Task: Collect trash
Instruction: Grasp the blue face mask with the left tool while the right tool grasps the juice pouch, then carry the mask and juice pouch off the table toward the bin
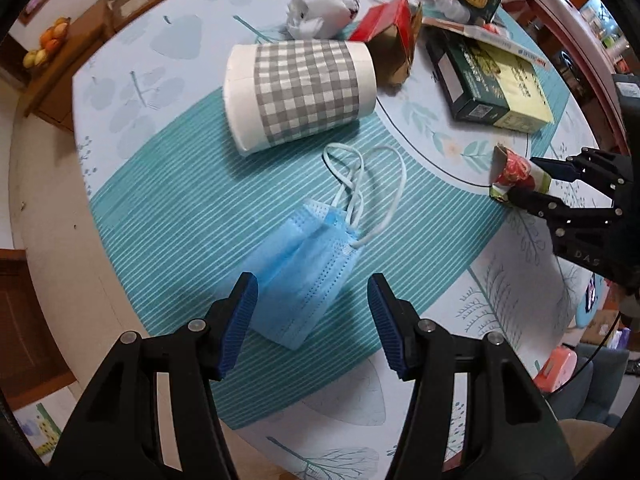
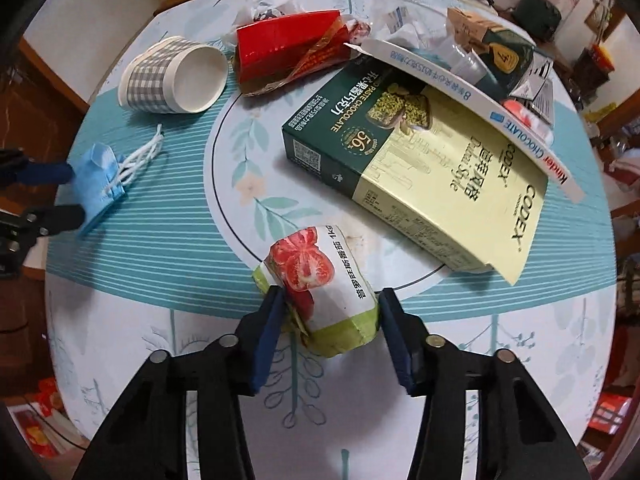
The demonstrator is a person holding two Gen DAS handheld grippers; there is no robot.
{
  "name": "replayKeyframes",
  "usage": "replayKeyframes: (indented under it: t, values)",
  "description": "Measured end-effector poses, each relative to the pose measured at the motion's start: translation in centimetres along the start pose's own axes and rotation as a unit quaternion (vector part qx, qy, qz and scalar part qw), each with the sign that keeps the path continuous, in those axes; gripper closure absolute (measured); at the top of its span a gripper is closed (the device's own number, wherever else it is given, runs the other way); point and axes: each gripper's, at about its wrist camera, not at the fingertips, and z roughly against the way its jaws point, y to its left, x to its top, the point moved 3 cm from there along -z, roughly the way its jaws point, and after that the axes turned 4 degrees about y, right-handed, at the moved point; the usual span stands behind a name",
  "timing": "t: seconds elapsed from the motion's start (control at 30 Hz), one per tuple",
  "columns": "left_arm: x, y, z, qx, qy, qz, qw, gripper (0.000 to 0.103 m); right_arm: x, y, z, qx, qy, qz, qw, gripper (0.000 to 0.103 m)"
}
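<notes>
A blue face mask (image 1: 304, 276) with white ear loops lies on the teal striped tablecloth, its near end between the wide-open fingers of my left gripper (image 1: 312, 312); it also shows in the right wrist view (image 2: 100, 184). A small tomato-print carton (image 2: 320, 292) lies on its side between the fingers of my right gripper (image 2: 332, 332), which is open around it, jaws close to its sides. In the left wrist view that carton (image 1: 516, 172) sits between the right gripper's fingertips.
A grey checked paper cup (image 1: 304, 92) lies on its side beyond the mask. A red box (image 2: 288, 48), a green and yellow chocolate box (image 2: 424, 160), crumpled plastic (image 1: 320, 8) and other packaging crowd the far half of the round table (image 2: 120, 320).
</notes>
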Motion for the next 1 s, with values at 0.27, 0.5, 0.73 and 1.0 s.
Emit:
replayKeyframes:
  t: [0.27, 0.5, 0.73, 1.0]
  values:
    - [1.0, 0.6, -1.8, -0.004, 0.03, -0.022, 0.9993, 0.049, 0.0, 0.5, 0.1, 0.019, 0.0, -0.017, 1.0, 0.068]
    - [1.1, 1.0, -2.7, 0.022, 0.031, -0.032, 0.9987, 0.065, -1.0, 1.5, 0.7, 0.032, 0.006, -0.036, 0.999, 0.077]
    - [0.2, 2.5, -2.3, 0.021, 0.023, -0.018, 0.9994, 0.098, -3.1, 2.6, 2.1, 0.057, 0.006, -0.075, 0.996, 0.082]
    - [-2.0, 1.6, 0.9, -0.001, 0.003, 0.024, 0.9997, 0.1, -7.7, 2.3, 5.9, 0.086, -0.008, -0.124, 0.989, 0.082]
